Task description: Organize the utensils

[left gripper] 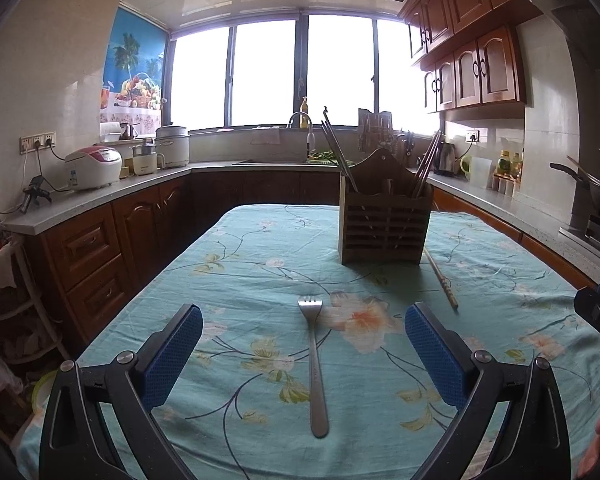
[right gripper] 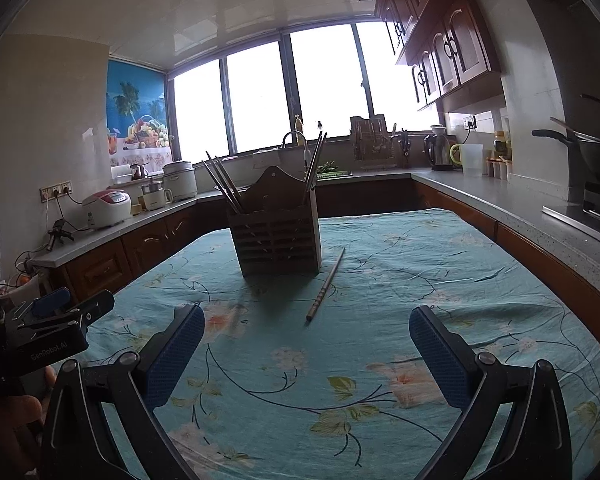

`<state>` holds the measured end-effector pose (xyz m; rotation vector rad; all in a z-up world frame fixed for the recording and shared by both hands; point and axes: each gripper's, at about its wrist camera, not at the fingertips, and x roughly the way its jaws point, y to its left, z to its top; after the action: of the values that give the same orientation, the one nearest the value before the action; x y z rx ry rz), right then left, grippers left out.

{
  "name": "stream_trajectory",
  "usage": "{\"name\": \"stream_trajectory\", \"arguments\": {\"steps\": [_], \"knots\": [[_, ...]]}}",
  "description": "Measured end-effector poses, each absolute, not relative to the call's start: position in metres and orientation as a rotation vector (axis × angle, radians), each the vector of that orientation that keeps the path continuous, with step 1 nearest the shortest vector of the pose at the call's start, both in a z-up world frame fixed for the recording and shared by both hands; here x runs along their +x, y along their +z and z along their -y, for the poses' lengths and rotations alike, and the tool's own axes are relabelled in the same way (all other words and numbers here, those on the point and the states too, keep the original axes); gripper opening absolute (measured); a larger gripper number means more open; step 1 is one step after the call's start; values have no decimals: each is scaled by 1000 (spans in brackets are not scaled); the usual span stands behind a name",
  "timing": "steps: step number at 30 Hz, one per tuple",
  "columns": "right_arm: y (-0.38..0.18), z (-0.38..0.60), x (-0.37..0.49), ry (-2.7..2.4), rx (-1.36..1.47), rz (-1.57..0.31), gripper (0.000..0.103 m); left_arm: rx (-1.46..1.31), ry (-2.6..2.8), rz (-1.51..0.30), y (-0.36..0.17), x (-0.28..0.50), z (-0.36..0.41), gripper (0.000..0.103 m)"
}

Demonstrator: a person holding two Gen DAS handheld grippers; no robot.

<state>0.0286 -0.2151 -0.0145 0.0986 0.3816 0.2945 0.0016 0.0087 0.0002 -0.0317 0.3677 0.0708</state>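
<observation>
A steel fork [left gripper: 315, 364] lies on the teal flowered tablecloth [left gripper: 240, 280], tines pointing away, between the blue pads of my open left gripper [left gripper: 304, 320]. A wooden slatted utensil holder [left gripper: 385, 220] stands farther back with several chopsticks upright in it. One loose chopstick [left gripper: 441, 278] lies on the cloth at the holder's right front corner. In the right wrist view the holder [right gripper: 278, 236] stands ahead to the left and the loose chopstick [right gripper: 326, 286] lies ahead of my open, empty right gripper [right gripper: 306, 320].
Counters [right gripper: 500, 196] with wooden cabinets surround the table on three sides. Rice cookers [left gripper: 94, 168] stand on the left counter, a wok [right gripper: 596, 152] and stove on the right. The left gripper's body [right gripper: 48, 328] shows at the left edge of the right wrist view.
</observation>
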Motion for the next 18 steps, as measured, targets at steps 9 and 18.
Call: {"name": "stream_trajectory", "arguments": {"steps": [9, 18], "knots": [[-15, 219, 19, 284, 106, -357, 103, -24, 78, -352, -10, -2, -11, 102], [-11, 221, 17, 281, 104, -350, 103, -12, 72, -332, -10, -6, -13, 102]]}}
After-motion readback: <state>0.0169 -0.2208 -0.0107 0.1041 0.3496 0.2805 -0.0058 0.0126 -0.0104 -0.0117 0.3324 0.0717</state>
